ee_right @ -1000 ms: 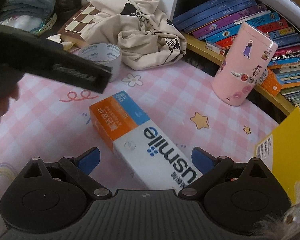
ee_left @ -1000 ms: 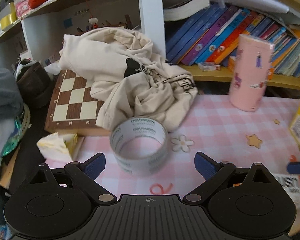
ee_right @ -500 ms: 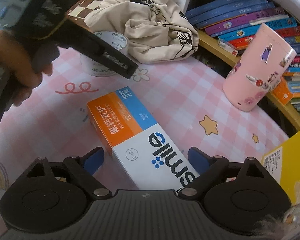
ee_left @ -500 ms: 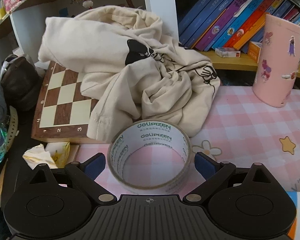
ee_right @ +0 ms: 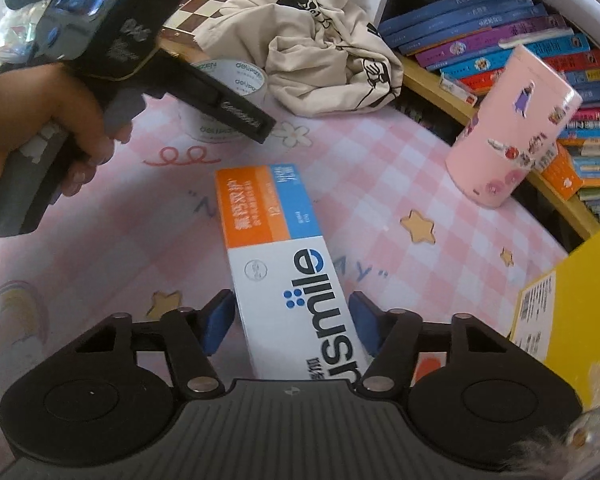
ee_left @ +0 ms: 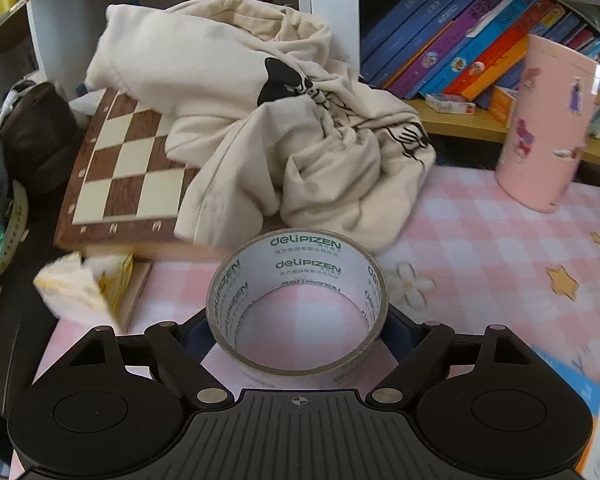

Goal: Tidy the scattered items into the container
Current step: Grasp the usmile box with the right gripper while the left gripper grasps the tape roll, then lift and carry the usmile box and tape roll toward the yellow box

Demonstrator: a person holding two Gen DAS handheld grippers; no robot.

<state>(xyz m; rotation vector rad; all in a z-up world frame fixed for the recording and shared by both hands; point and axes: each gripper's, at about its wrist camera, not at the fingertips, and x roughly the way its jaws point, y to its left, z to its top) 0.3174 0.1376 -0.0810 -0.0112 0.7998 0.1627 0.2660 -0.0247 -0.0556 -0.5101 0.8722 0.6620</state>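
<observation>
A roll of clear tape stands on the pink checked tablecloth. My left gripper has both fingers against its sides and is shut on it. The tape also shows in the right wrist view, behind the left gripper body. A white, orange and blue toothpaste box lies on the cloth. My right gripper straddles its near end, with the jaws close to its sides and small gaps showing. A yellow container sits at the right edge.
A cream cloth bag lies over a chessboard behind the tape. A pink sticker-covered tube stands by a low shelf of books. Crumpled tissue lies at the left.
My left gripper moved forward around the tape and closed on it. My right gripper moved over the toothpaste box, its jaws narrowing around the box.
</observation>
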